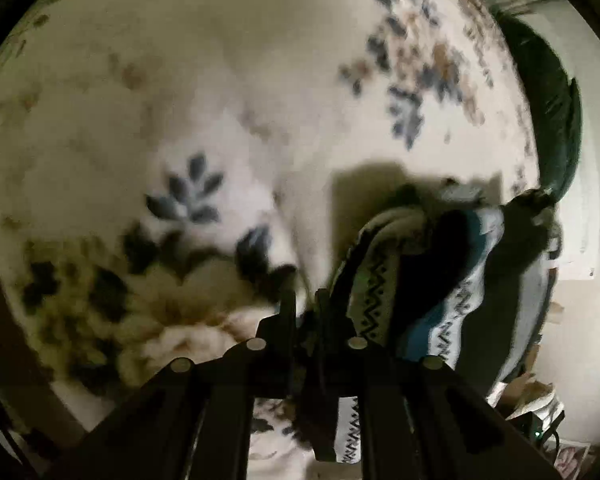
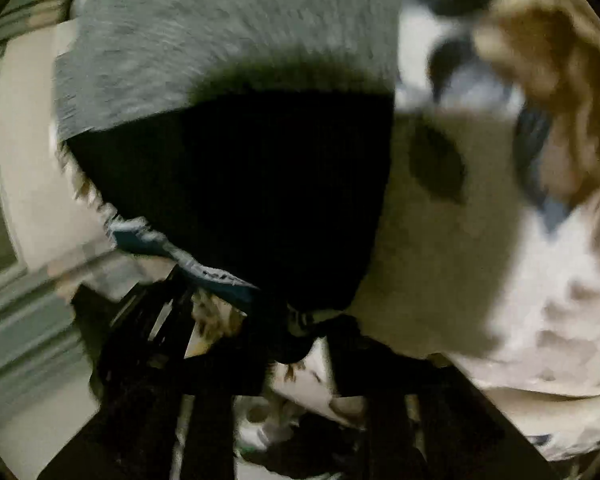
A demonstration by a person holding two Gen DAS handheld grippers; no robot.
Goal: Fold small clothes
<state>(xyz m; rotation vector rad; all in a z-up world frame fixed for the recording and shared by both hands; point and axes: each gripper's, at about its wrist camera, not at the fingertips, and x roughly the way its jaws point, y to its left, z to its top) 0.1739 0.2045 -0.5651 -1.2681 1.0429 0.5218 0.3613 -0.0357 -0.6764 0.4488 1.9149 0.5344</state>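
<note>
A small knit garment (image 1: 452, 280) with teal, dark and white zigzag bands hangs at the right of the left wrist view, over a cream floral blanket (image 1: 220, 100). My left gripper (image 1: 306, 300) is low in the middle, its fingers nearly together, with a strip of the garment's patterned edge running down between them. In the blurred right wrist view the same garment (image 2: 252, 184) looks mostly dark, with a blue-and-white hem (image 2: 204, 268). My right gripper (image 2: 260, 336) stands open under it. A corner of the cloth lies between its fingers, with no pad pressing on it.
A grey cloth (image 2: 220, 32) lies beyond the dark garment. The blanket's brown and blue flower print (image 2: 540, 80) fills the right. A dark green bolster (image 1: 556, 112) runs along the bed's far right edge. Cardboard and clutter (image 1: 532, 400) sit at the lower right.
</note>
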